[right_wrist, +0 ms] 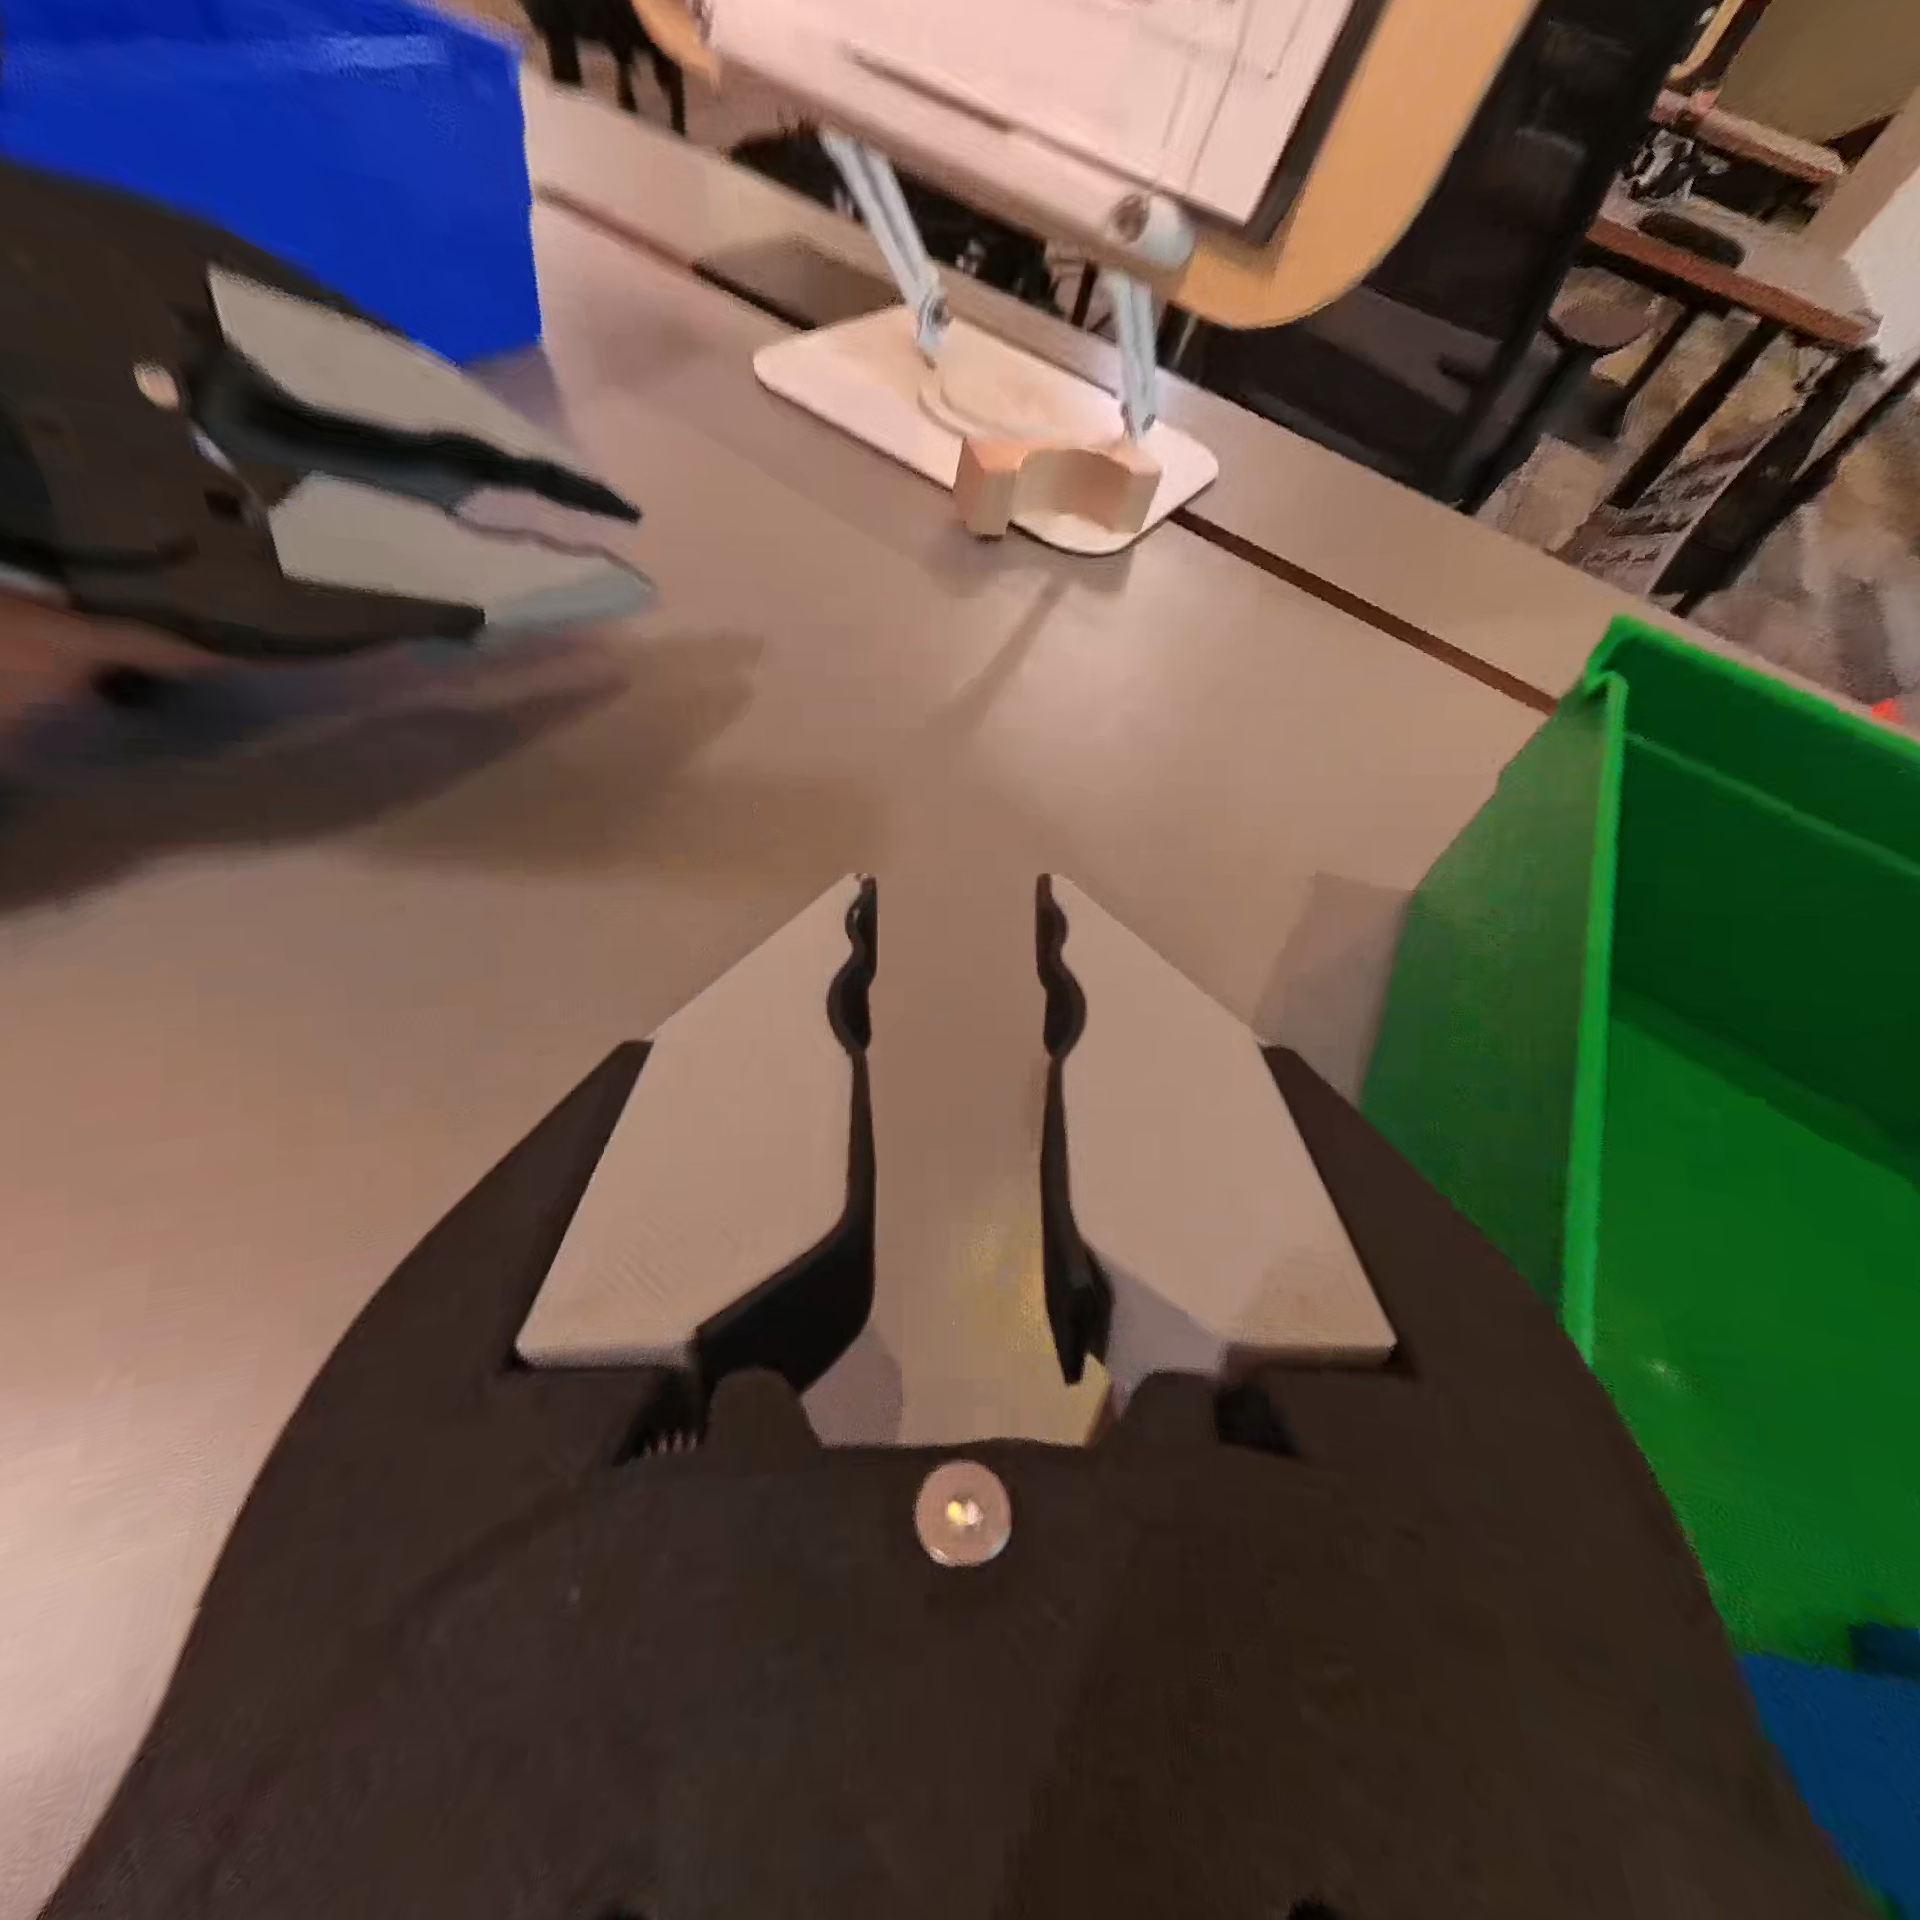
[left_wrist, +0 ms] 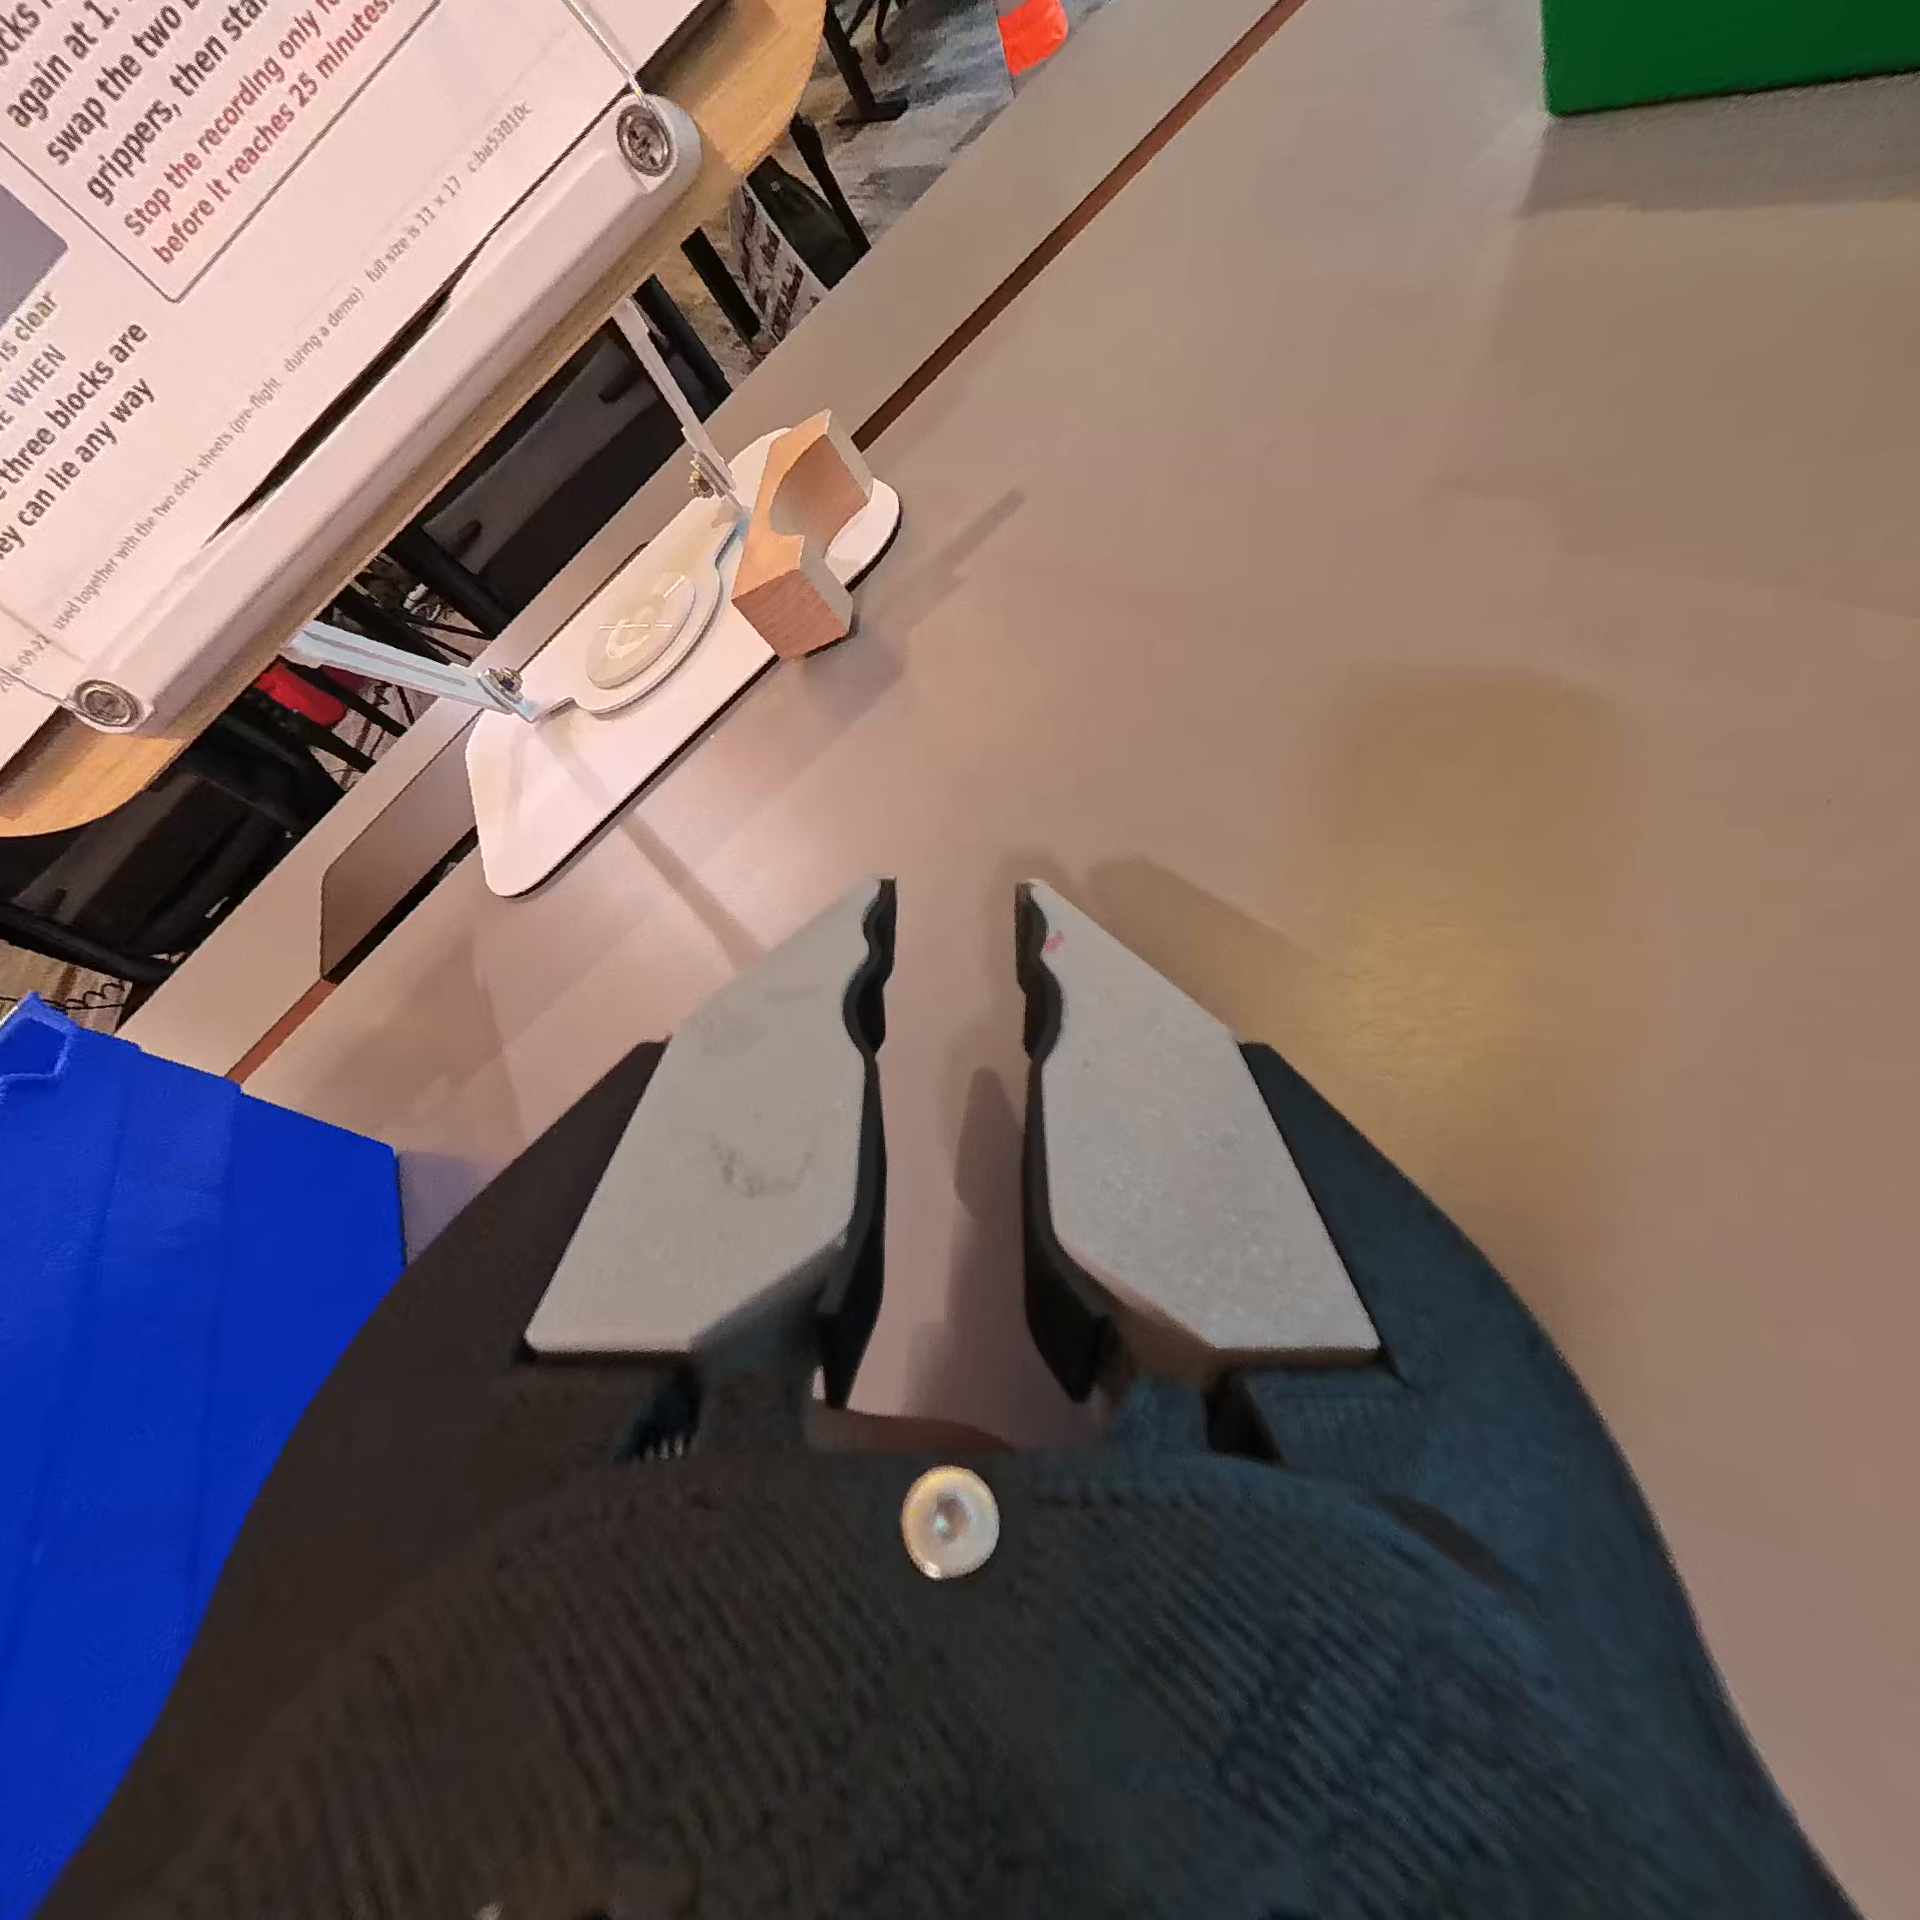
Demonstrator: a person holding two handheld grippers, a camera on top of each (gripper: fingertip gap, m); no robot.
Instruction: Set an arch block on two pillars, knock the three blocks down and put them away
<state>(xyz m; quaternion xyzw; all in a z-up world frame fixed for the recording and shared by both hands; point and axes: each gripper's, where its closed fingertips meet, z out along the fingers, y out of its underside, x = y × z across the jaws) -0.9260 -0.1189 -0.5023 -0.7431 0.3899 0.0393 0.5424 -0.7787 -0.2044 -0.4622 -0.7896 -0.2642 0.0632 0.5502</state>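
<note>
From my left gripper point(left_wrist: 954, 894), jaws spread a little with only bare tabletop between the grey fingers, I look along a wide stretch of grey-brown table point(left_wrist: 1403, 540) running to the upper right of the frame. The wooden arch block point(left_wrist: 798, 542) lies on its side just above centre, one end on the white base plate point(left_wrist: 582, 769) of a document stand and the other on the table, close to the table's far edge, where a dark seam cuts diagonally. A blue bin point(left_wrist: 156, 1299) crowds the lower left; a green bin's point(left_wrist: 1745, 52) corner sits at upper right, well apart from the block. In my right wrist view, the right gripper point(right_wrist: 954, 883) is likewise parted and holds nothing, over bare table. The green bin point(right_wrist: 1683, 1143) rises just beside its right finger at the frame's right edge, and the left gripper point(right_wrist: 623, 545) reaches in, blurred, from the left. The arch block point(right_wrist: 1049, 483) lies upper centre, with clear table in between. I see no pillar blocks in either view.
</note>
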